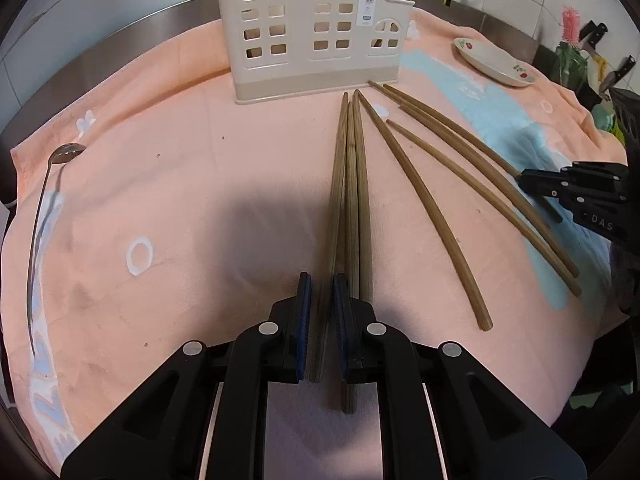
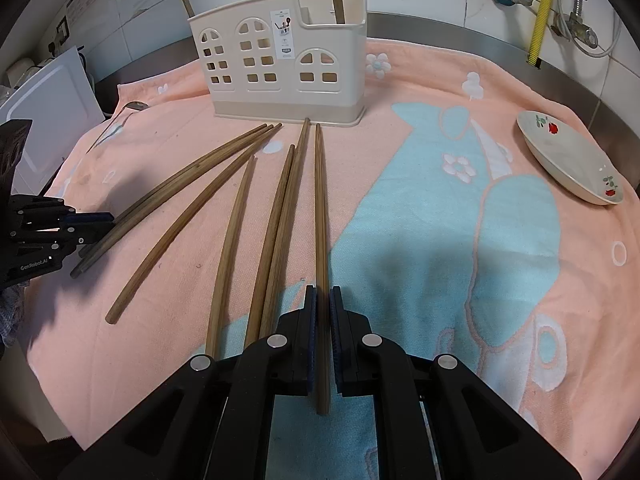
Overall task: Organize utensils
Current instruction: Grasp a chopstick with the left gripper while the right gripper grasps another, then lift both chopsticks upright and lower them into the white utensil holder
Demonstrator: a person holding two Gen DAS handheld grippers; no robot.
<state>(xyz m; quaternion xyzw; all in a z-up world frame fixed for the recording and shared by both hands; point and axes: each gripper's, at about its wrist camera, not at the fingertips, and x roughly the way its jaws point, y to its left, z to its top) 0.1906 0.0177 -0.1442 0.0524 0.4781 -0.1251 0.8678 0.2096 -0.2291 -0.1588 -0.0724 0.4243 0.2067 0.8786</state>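
Left wrist view, taken from left to right: a long metal spoon (image 1: 38, 236) lies along the far left edge of the peach towel (image 1: 180, 184), well apart from everything else. At the far middle stands a cream plastic holder (image 1: 312, 32) with window-shaped cutouts. Near its base a bundle of three chopsticks (image 1: 352, 184) runs toward the camera, and the left tongs (image 1: 320, 320) are closed on the thick near end of one of them, the other two lying just beside it. Further right, more loose chopsticks (image 1: 432, 216) fan out on the towel, then a small flowered dish (image 1: 494, 60) sits at the far right.

Right wrist view shows the right tongs (image 2: 323, 332) clamped on the near end of a single chopstick (image 2: 320, 220), the rightmost of the group, its tip pointing at the holder.

These sticks look light, stiff and smooth, so they may twist or slide between the pads. A grip near the thick end, as now, leaves the tip free to drop into the holder, though a long overhang could let the stick swing. The soft towel should stop the loose ones rolling.
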